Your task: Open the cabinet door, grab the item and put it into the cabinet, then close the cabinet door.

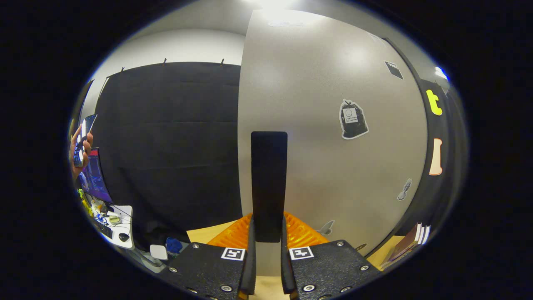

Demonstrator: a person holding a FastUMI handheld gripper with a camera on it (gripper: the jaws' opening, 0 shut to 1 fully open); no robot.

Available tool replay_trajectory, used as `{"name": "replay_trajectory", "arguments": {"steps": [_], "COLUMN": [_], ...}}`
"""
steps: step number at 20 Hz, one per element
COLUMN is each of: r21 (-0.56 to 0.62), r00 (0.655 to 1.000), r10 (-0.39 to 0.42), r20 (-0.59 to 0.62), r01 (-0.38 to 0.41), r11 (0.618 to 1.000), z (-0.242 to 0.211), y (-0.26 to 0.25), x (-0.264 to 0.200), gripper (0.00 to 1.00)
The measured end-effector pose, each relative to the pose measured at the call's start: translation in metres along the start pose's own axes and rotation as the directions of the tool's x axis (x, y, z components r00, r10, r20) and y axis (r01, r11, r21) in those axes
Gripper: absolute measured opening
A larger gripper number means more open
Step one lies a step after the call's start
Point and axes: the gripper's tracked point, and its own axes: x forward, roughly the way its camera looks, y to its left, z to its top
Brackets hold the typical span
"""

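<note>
1. Gripper [267, 228] fingers are pinching the black vertical handle [269, 183] from both sides, closed on it.
2. Handle is sitting on the grey cabinet door [333, 166], near its left edge.
3. Door is carrying stickers, one a black bag sticker [353, 119].
4. Books [410, 243] are lying on the wooden surface, right of the fingers.
5. A hand [80, 152] is holding a phone far left, above a monitor [96, 177] and a cluttered desk [120, 227].

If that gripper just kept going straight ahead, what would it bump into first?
Probably nothing new: the gripper already seems closed around the black door handle, and right behind that is the grey cabinet door.
</note>
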Motion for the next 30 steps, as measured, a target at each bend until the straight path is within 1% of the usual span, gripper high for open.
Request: {"name": "replay_trajectory", "arguments": {"steps": [4,7,9,11,15,18,21,24,25,26,27,28,29,30], "r21": [-0.011,-0.002,0.015,-0.001,0.016,0.013,0.014,0.067,0.081,0.089,0.090,0.082,0.068,0.053], "r00": [0.995,0.989,0.987,0.989,0.996,1.000,0.996,0.981,0.975,0.970,0.965,0.958,0.952,0.942], "r10": [0.097,0.148,0.162,0.148,0.088,0.012,-0.078,-0.179,-0.208,-0.230,-0.244,-0.269,-0.293,-0.324], "r20": [0.002,0.015,0.015,0.008,0.017,0.022,0.052,0.074,0.076,0.082,0.093,0.097,0.091,0.083], "r01": [-0.097,-0.148,-0.163,-0.148,-0.089,-0.013,0.077,0.174,0.201,0.223,0.236,0.261,0.287,0.321], "r11": [0.995,0.989,0.987,0.989,0.996,1.000,0.997,0.982,0.976,0.971,0.967,0.962,0.955,0.946], "z": [-0.003,-0.007,-0.009,-0.012,-0.015,-0.018,-0.018,-0.020,-0.021,-0.021,-0.022,-0.024,-0.027,-0.032], "y": [-0.016,-0.025,-0.031,-0.040,-0.056,-0.068,-0.082,-0.103,-0.108,-0.112,-0.112,-0.114,-0.113,-0.113], "x": [-0.016,-0.043,-0.060,-0.075,-0.099,-0.110,-0.123,-0.138,-0.143,-0.147,-0.150,-0.152,-0.153,-0.156], "gripper": [0.24,0.24,0.25,0.25,0.27,0.30,0.38,0.47,0.53,0.55,0.67,0.74,0.84,0.88]}}
